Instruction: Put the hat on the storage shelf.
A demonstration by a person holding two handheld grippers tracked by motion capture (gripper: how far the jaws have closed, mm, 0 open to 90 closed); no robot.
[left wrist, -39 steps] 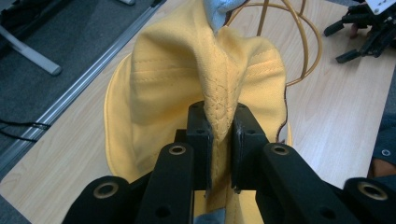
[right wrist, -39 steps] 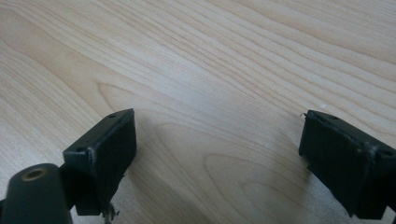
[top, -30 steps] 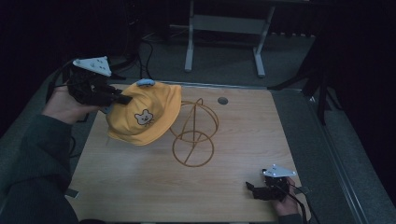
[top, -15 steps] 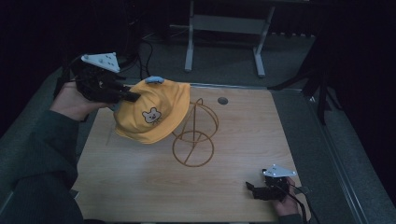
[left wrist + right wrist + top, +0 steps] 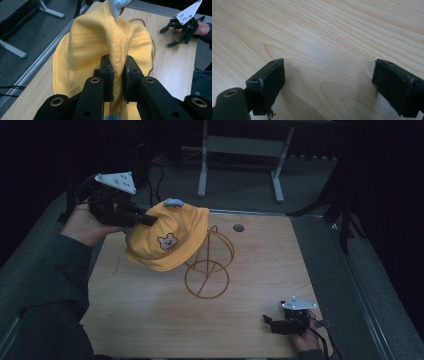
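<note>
A yellow cap (image 5: 167, 237) with a small bear face and a pale blue button on top hangs in the air over the table's far left. My left gripper (image 5: 142, 217) is shut on a fold of the cap (image 5: 117, 50), its pads (image 5: 107, 75) pinching the fabric. The cap's right side overlaps a gold wire stand (image 5: 210, 265) that stands mid-table. My right gripper (image 5: 270, 322) rests open near the table's front right, with bare wood between its pads (image 5: 270, 81); it is also seen far off as the right gripper (image 5: 172, 37) in the left gripper view.
The wooden table (image 5: 260, 270) has a small round hole (image 5: 238, 227) near its far edge. Beyond it stands a grey metal frame (image 5: 240, 150) on dark floor. Cables (image 5: 162, 172) lie on the floor at the far left.
My left gripper has lifted the cap and carried it rightward toward the wire stand. The right gripper has stayed in place.
</note>
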